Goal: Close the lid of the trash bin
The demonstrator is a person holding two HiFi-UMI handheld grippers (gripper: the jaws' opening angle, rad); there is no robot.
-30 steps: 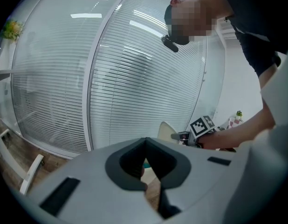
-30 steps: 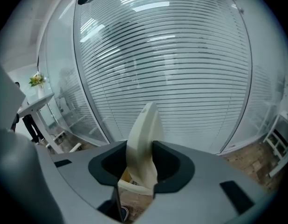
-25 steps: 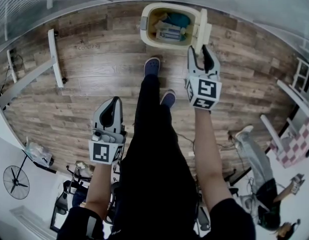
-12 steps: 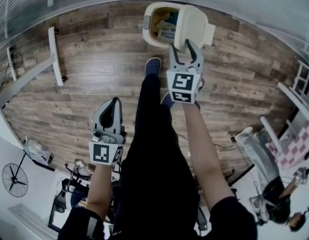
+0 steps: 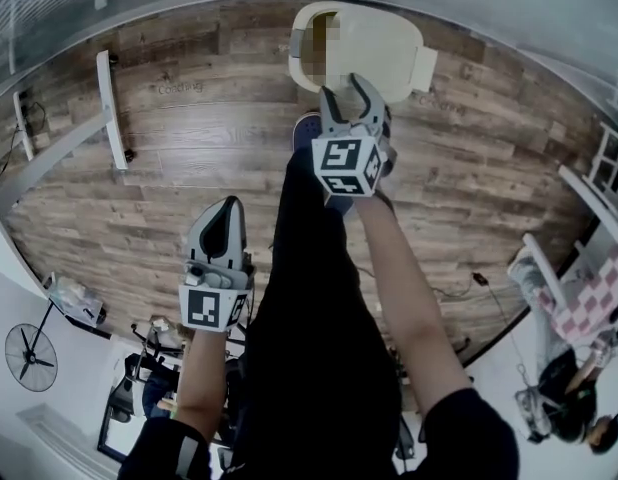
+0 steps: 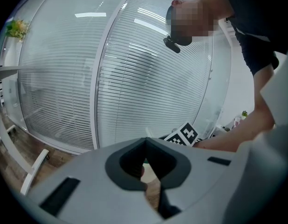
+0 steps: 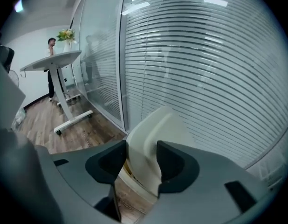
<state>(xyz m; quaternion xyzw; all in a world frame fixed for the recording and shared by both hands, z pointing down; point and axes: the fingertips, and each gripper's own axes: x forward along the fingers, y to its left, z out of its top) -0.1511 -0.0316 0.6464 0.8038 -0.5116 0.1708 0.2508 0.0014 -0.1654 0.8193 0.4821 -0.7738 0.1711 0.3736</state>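
Observation:
The cream trash bin (image 5: 298, 56) stands on the wood floor at the top of the head view. Its lid (image 5: 379, 43) lies tilted low over the opening, and a narrow strip of the inside still shows at the left. My right gripper (image 5: 351, 93) hovers at the lid's near edge, jaws spread. In the right gripper view the lid (image 7: 153, 129) fills the gap between the jaws of my right gripper (image 7: 141, 149), above the bin's rim (image 7: 136, 186). My left gripper (image 5: 226, 210) hangs by my left thigh, far from the bin, its jaws (image 6: 146, 143) together on nothing.
A glass wall with blinds (image 7: 204, 78) runs just behind the bin. A white desk frame (image 5: 109, 108) stands at the left, and the desk (image 7: 51, 59) carries flowers. My shoe (image 5: 305, 126) is close to the bin. Another person (image 5: 564, 398) and a fan (image 5: 29, 360) are at the edges.
The lid has swung from upright down over the bin. My right gripper went left and down with it, and its jaws stand wider. The left gripper has stayed put.

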